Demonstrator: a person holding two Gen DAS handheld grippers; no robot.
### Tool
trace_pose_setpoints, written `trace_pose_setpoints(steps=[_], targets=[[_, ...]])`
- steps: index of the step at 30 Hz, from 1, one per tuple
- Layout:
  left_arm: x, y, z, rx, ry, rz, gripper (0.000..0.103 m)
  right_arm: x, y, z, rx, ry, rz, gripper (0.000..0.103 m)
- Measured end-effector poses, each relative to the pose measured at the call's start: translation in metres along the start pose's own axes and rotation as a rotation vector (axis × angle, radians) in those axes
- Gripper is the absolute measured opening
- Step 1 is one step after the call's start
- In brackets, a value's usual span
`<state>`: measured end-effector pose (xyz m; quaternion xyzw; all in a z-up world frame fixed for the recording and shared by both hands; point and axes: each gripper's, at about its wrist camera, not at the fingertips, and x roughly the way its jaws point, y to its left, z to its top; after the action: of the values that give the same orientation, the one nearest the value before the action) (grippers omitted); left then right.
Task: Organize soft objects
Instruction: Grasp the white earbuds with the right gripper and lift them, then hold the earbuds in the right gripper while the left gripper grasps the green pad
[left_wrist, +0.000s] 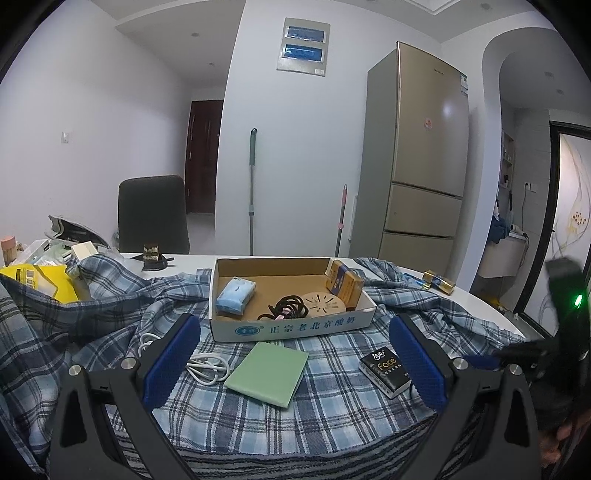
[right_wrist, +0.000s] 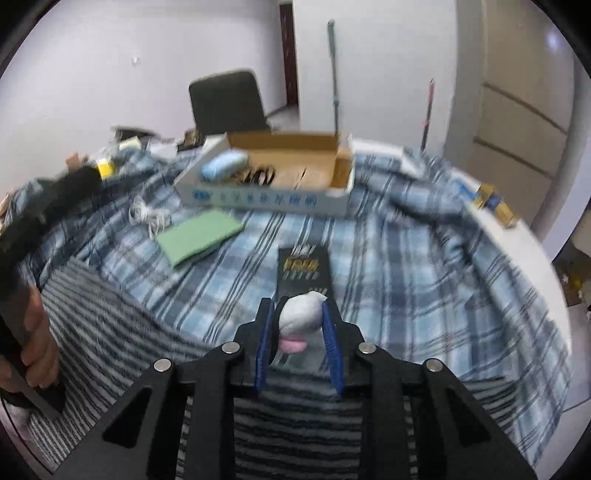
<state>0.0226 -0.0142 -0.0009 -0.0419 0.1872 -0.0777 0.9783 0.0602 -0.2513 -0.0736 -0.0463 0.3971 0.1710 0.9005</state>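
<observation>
Right gripper (right_wrist: 300, 325) pinching soft grey-pink toy (right_wrist: 301, 314), readying carry to far box (right_wrist: 343, 162); left gripper (left_wrist: 291, 365) waiting wide, empty, above green pad (left_wrist: 266, 373).

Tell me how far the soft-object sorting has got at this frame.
Done: a blue tissue pack already lies in the cardboard box. In hand: the right gripper is shut on a small grey-and-pink soft item. Left: the black tissue pack on the plaid cloth; the left gripper is open, empty.
</observation>
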Motion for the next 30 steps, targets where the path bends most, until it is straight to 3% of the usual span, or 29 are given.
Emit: trace_pose_setpoints(steps=[5, 10, 19, 23, 25, 30], targets=[[0.004, 0.005, 0.002, -0.012, 0.029, 0.025, 0.103, -0.013, -0.012, 0.018, 0.038, -0.061, -0.039, 0.025], [0.019, 0.022, 0.020, 0.036, 0.069, 0.085, 0.103, -0.009, -0.018, 0.031, 0.059, -0.076, -0.039, 0.026], [0.076, 0.040, 0.035, 0.141, 0.277, -0.050, 0.099, -0.001, -0.007, 0.066, 0.059, -0.147, 0.011, 0.026], [0.080, 0.040, 0.022, 0.161, 0.271, -0.074, 0.098, 0.003, 0.000, 0.079, 0.063, -0.209, 0.046, 0.026], [0.085, 0.039, 0.015, 0.163, 0.299, -0.087, 0.090, 0.008, 0.006, 0.078, 0.032, -0.232, 0.063, 0.026], [0.102, 0.043, -0.004, 0.141, 0.381, -0.128, 0.087, 0.025, 0.020, 0.065, -0.037, -0.248, 0.086, 0.026]])
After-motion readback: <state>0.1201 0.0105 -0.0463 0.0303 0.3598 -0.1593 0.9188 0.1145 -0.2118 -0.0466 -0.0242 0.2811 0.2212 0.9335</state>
